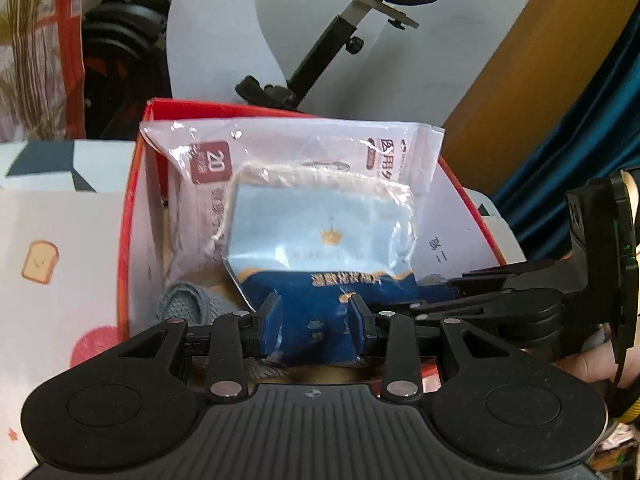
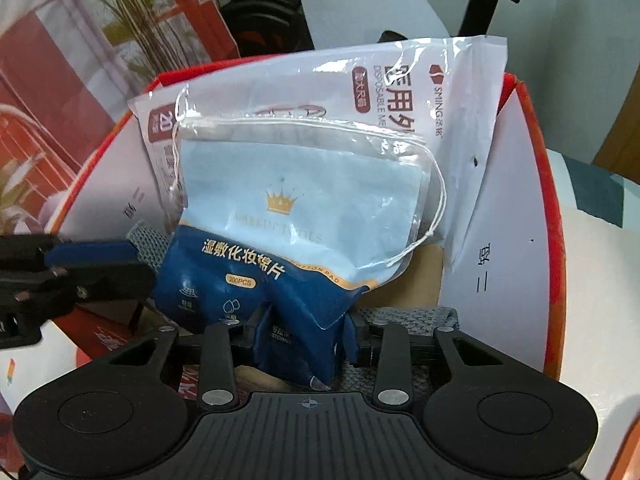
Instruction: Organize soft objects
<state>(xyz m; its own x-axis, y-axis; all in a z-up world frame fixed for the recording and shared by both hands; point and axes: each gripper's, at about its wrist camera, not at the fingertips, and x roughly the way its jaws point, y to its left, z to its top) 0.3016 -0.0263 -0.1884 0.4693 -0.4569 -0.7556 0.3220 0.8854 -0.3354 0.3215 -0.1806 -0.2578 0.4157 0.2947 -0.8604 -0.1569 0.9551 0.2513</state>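
A blue cotton-pad bag with a clear drawstring top leans inside a red box with white walls. Behind it stands a white mask pack. A grey knitted piece lies under both. My left gripper pinches the bag's dark lower end from one side. From the other side, my right gripper has the bag's lower corner squeezed between its pads.
An exercise bike and a tall cardboard sheet stand behind the box, with a blue curtain at the right. A white cloth with a toast print lies left of the box. A plant stands behind.
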